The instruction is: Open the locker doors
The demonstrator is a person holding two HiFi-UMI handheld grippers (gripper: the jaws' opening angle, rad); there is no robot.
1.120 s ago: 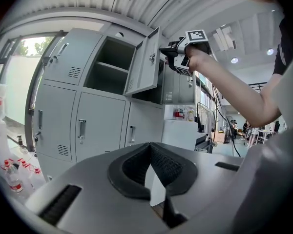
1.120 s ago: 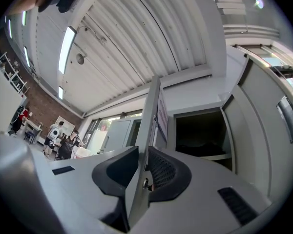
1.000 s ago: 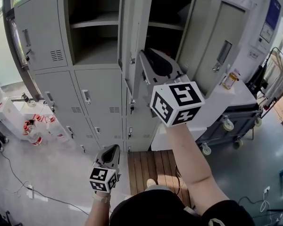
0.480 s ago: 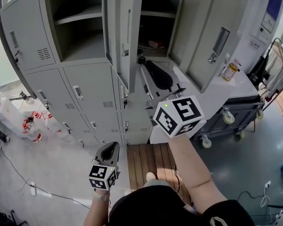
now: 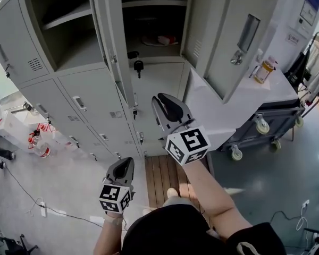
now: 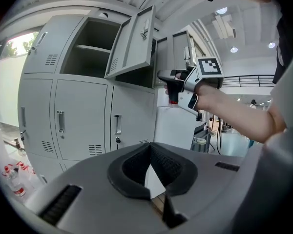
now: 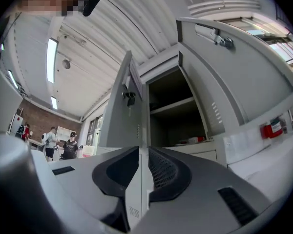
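Right gripper (image 5: 162, 98) stood with its jaws a narrow slit apart and nothing between them. In the head view it had dropped from in front of the open upper compartment, where it was a second before, to face the closed grey middle-row locker door (image 5: 155, 86), which had a small dark key (image 5: 139, 66) hanging near its top. Two tall grey metal upper doors (image 5: 116, 41) hung open above it. The left gripper (image 5: 125, 164) remained low by the person's body, as before.

In the left gripper view, the left gripper (image 6: 150, 146) had its pad tips together on nothing. The right gripper (image 6: 164, 76) showed ahead, just below an upper door (image 6: 133, 42) swung outward.

In the right gripper view, the right gripper (image 7: 143, 150) showed only a thin gap between its pads. Beyond it, opened doors flanked a shelved compartment (image 7: 173, 106).
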